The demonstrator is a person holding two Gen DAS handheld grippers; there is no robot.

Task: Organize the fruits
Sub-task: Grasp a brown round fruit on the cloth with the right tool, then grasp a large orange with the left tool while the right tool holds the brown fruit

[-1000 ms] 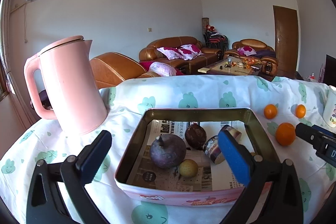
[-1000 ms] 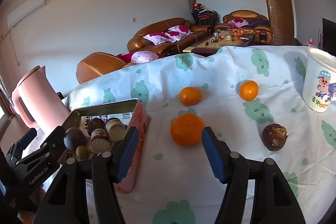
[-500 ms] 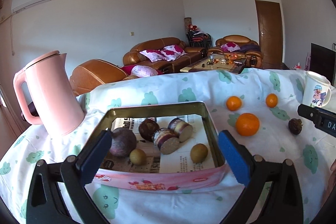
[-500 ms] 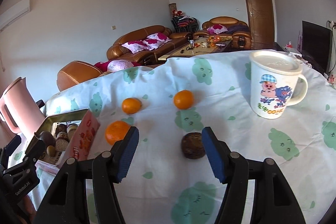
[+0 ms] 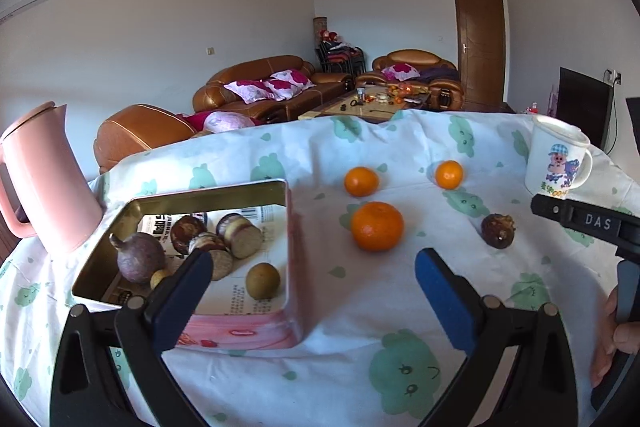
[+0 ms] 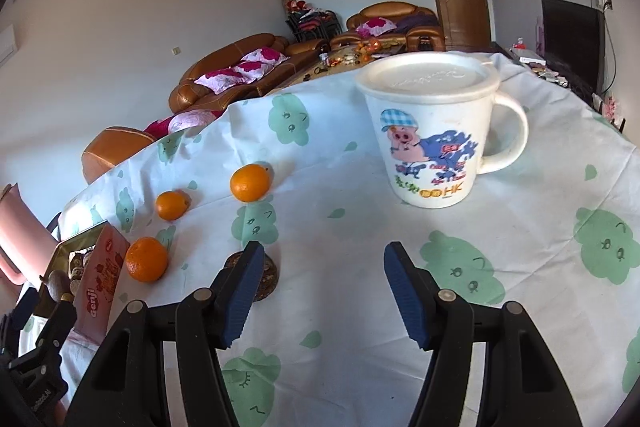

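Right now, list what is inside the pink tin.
Inside the pink tin: newspaper lining, a purple passion fruit, cut halves, a brownish-green fruit. The left fingers cover part of the contents.

Both views swung right: tin (image 5: pixel 208 259) now at left, big orange (image 5: pixel 377 225) ahead; mug (image 6: pixel 432 131) now fronting right gripper (image 6: pixel 322 297).

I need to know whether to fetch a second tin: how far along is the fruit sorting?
Partly done: the tin already holds several dark fruits, cut pieces and a small brownish-green fruit. Nothing is in hand; the left claw and right claw are both open and empty. Left on the tablecloth: the big orange, two small oranges and a dark wrinkled fruit.
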